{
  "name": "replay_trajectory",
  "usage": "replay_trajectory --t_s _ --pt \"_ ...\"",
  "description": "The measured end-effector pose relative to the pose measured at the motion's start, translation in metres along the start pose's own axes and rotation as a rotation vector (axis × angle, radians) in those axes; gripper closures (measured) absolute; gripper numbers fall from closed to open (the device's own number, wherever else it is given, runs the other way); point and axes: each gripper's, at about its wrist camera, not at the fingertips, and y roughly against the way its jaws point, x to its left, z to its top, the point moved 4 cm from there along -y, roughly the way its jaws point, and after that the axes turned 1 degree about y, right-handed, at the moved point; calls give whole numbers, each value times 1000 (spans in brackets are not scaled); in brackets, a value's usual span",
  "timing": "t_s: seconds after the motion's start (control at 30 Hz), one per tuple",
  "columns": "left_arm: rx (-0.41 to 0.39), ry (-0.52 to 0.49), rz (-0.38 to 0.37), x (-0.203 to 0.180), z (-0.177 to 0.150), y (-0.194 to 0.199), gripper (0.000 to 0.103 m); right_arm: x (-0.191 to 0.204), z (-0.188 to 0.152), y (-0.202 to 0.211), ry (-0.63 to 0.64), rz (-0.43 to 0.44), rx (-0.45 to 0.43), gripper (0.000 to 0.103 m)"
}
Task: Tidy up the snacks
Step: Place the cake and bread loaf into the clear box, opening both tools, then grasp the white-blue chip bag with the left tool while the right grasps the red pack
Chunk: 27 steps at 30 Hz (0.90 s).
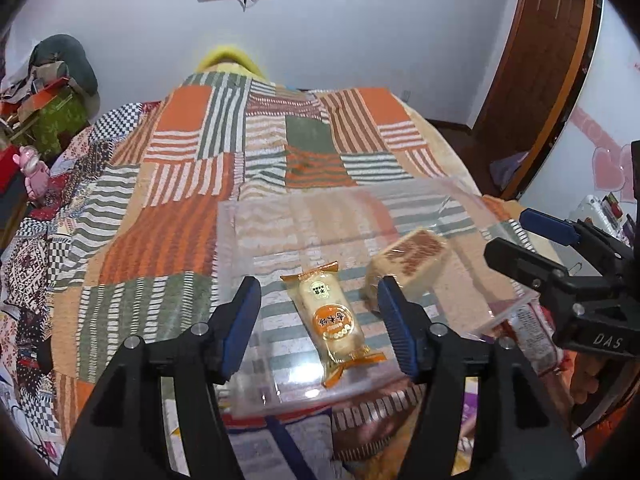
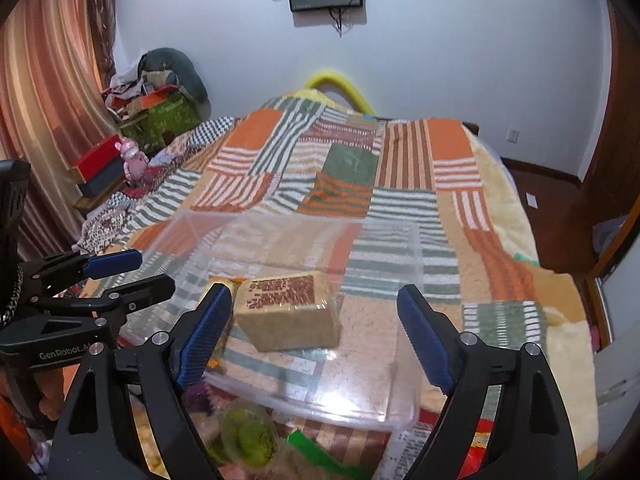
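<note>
A clear plastic box (image 1: pixel 240 240) (image 2: pixel 416 248) lies on the patchwork bed. Inside it are an orange-wrapped cake (image 1: pixel 334 320) and a tan block snack with brown print (image 1: pixel 412 264) (image 2: pixel 288 312). My left gripper (image 1: pixel 318 320) is open and empty, its fingers either side of the orange cake, above the box's near edge. My right gripper (image 2: pixel 314 328) is open and empty over the box, the tan block just right of its left finger. In the left wrist view the right gripper (image 1: pixel 516 236) shows at the right edge.
More wrapped snacks lie in front of the box: a red-and-white packet (image 1: pixel 532 332), a round green-lidded cup (image 2: pixel 250 434) and green and red packets (image 2: pixel 316 456). Boxes and a pink toy (image 2: pixel 134 158) stand left of the bed. A wooden door (image 1: pixel 540 80) is at right.
</note>
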Motion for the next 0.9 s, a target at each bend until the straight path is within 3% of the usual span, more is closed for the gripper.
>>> replay_trajectory --t_s 0.23,0.47,0.67,0.9 --pt "-62 -38 22 -1 -7 54 35 1 -3 43 21 -29 -56 19" --pt "-61 -62 64 3 -32 89 29 -9 -16 75 8 -55 -74 19" --pt "-18 -31 80 11 -61 90 22 -23 -41 83 14 -108 -40 19" --pt "77 3 115 18 -100 56 22 -45 -80 65 -26 -141 62 19"
